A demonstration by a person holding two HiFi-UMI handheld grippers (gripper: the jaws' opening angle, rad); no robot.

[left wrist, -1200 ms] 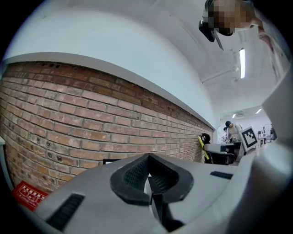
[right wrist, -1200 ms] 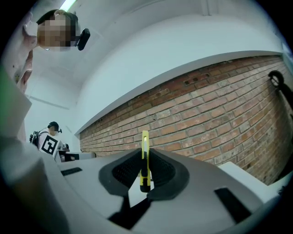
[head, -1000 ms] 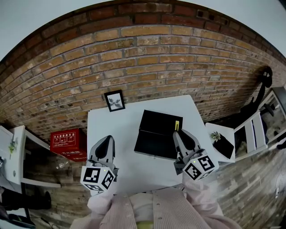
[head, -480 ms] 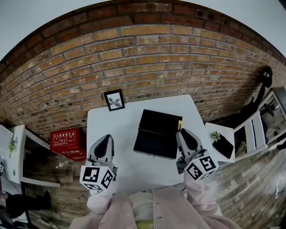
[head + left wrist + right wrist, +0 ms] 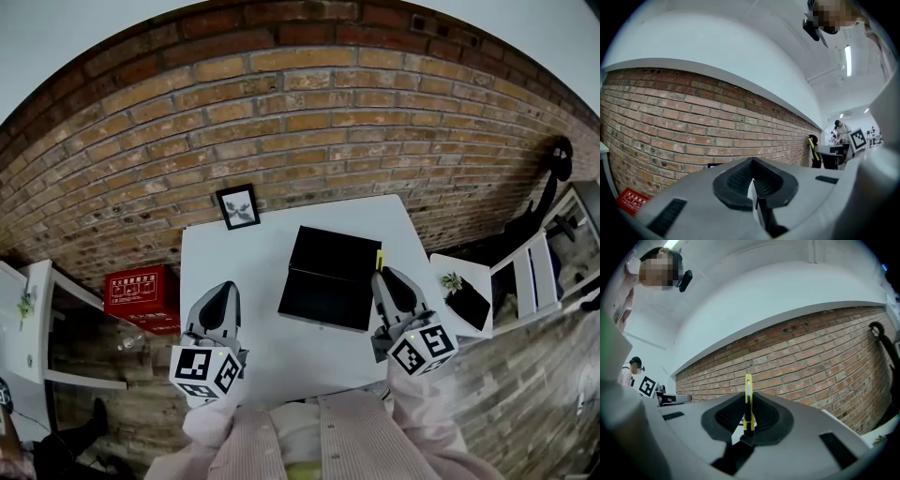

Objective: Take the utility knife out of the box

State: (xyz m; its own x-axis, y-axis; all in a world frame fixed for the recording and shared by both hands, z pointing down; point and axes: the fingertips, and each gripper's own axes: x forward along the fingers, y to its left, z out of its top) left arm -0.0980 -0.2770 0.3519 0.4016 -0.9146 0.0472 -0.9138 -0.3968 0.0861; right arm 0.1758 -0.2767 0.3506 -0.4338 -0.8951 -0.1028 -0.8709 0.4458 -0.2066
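Head view: right gripper [image 5: 382,275] holding utility knife [image 5: 379,259] has edged right of box [image 5: 323,281].

One box [image 5: 319,295], seemingly one knife [image 5: 748,401]

yellow utility knife [image 5: 748,401] upright, gripped in right tongs [image 5: 749,414]; black box [image 5: 323,277] open

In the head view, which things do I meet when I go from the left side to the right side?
red box → left gripper → black box → right gripper, holding the knife → chair. Left out, because they overlap the grippers sideways: frame, plant.
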